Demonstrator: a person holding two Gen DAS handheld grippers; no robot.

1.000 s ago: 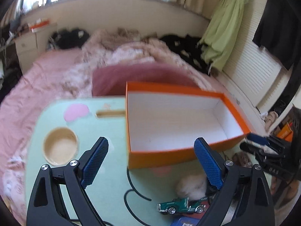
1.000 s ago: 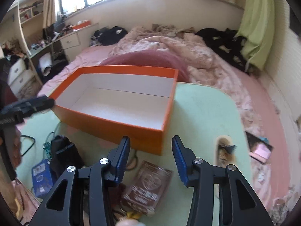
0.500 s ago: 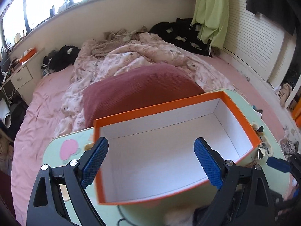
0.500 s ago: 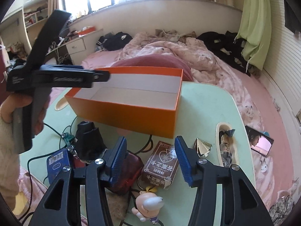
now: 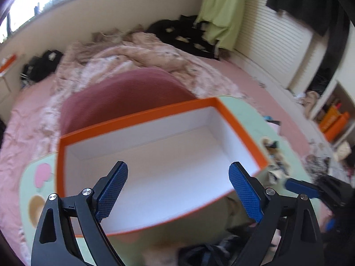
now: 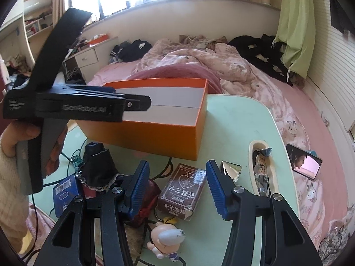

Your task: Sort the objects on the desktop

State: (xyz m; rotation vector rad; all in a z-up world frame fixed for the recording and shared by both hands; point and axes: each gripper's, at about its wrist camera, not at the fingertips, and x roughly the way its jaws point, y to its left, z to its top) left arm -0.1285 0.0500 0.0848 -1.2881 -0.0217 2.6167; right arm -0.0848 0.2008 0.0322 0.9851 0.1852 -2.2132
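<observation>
Two blue-padded fingers of the left gripper (image 5: 178, 187) stand wide apart, empty, lower centre of the left wrist view, above the orange box (image 5: 142, 119) on the green table (image 5: 241, 108); clutter below is too blurred to name.

Right wrist view: right gripper (image 6: 177, 187) spread, empty, lower centre; brown card box (image 6: 182, 190) between its fingers; orange box (image 6: 155, 130) mid-frame; figurine (image 6: 165, 238) at bottom.

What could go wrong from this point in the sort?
The clutter is tightly packed: the right gripper, open above the brown card box, may also snag the black cable or nudge the doll figurine. The left gripper, open and empty over the orange box, might bump its rim.
</observation>
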